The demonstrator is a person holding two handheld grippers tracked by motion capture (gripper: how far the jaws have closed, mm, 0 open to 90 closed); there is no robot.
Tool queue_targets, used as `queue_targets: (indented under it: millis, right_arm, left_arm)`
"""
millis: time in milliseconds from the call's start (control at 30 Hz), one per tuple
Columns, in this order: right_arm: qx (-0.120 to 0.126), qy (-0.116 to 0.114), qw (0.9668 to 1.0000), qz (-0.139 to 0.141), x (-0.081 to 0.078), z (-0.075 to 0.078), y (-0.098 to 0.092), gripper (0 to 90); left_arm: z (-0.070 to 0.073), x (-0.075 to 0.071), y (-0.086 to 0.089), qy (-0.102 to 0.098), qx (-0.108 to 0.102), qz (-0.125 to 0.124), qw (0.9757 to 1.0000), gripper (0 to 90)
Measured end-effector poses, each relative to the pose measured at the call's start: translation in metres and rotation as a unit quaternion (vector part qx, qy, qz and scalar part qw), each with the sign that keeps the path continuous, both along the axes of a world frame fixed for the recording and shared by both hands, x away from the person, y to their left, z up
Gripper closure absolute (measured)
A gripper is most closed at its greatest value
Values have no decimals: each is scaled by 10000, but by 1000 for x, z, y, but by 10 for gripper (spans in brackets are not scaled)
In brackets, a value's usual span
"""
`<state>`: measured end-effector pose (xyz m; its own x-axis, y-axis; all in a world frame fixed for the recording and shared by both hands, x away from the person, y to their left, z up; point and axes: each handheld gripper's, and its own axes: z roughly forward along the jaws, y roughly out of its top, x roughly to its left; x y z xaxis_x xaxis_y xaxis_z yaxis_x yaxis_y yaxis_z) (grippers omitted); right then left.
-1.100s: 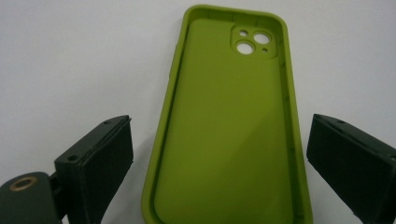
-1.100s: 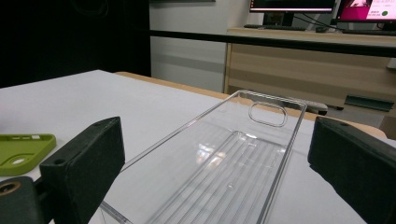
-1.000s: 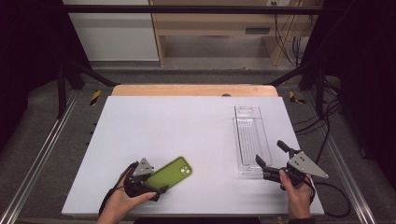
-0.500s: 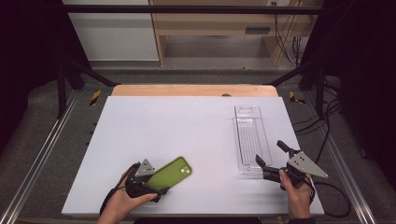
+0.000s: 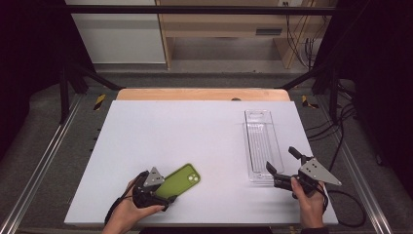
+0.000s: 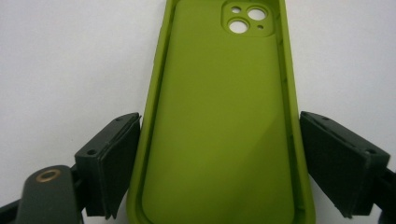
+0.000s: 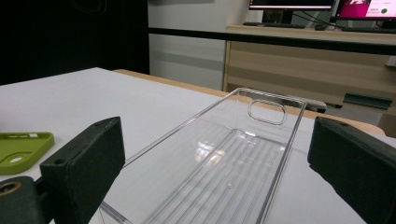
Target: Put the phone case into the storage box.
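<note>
Green silicone phone case (image 6: 219, 126) lies hollow-side up at the desk's (image 5: 195, 126) near-left, between the left claw's (image 5: 168, 194) closing, not yet pressing jaws. Squeeze both long rims evenly. The right claw (image 5: 282, 168) gapes, released, around the clear tray's (image 5: 260, 141) near end.

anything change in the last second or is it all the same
Little changed: the left claw has just been closing its jaws around the green phone case, with slim gaps remaining. The case, the clear tray and the open right claw kept their places.
</note>
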<state>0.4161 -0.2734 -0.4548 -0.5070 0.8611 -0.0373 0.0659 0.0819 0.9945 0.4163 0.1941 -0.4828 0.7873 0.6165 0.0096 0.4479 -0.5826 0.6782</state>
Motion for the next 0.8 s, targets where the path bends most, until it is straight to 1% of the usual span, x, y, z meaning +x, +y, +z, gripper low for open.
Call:
queue_targets:
  millis: [67,133,200,267,300,333,400,433,467,533,600,633,667,700,733,767,800]
  right_arm:
    - [-23,-19,10000,-6,0,0,0,42]
    - [-43,11,10000,-29,1,-1,0,42]
    - [-29,-3,10000,-33,0,0,0,42]
    - [-19,-17,10000,-27,0,0,-1,42]
    - [-23,-15,10000,-25,0,0,-1,42]
    - [-36,-2,10000,-26,0,0,-1,42]
    - [-43,11,10000,-19,1,-1,0,42]
    - [-53,7,10000,-16,1,-1,0,42]
    - [-42,15,10000,-15,0,0,1,42]
    - [-48,14,10000,-19,0,0,1,42]
    - [-14,-14,10000,-38,-2,1,0,42]
    - [-18,-46,10000,-50,-3,2,-1,42]
    - [-19,-55,10000,-48,-4,3,-1,41]
    - [-3,-57,10000,-56,-4,3,-2,39]
    - [74,-64,9999,-53,-5,4,-3,38]
    - [91,-62,9999,-82,-5,6,-3,37]
    - [82,-86,9999,-121,-5,8,-3,36]
  left_arm:
    - [1,0,0,-14,26,-36,10000,156]
    - [1,1,-1,-31,19,-50,10000,158]
    - [3,1,-2,-126,10,-38,9999,159]
    - [8,1,-2,-309,-10,-11,9995,160]
    - [10,1,-2,-412,-58,1,9991,160]
    - [11,1,-2,-470,-70,16,9989,161]
    - [13,2,-1,-630,-84,97,9979,161]
    - [15,2,-1,-743,-137,131,9971,161]
    - [18,2,0,-874,-205,171,9958,161]
    - [23,1,1,-1127,-440,281,9923,161]
    - [28,1,0,-1347,-630,378,9882,161]
    - [32,0,-1,-1499,-772,400,9849,161]
    - [35,1,-1,-1573,-857,429,9829,160]
    - [38,1,-3,-1674,-996,510,9795,160]
    - [41,2,-5,-1755,-1079,540,9771,160]
    - [43,3,-7,-1853,-1093,559,9750,160]
    - [45,5,-10,-1889,-1101,559,9742,160]
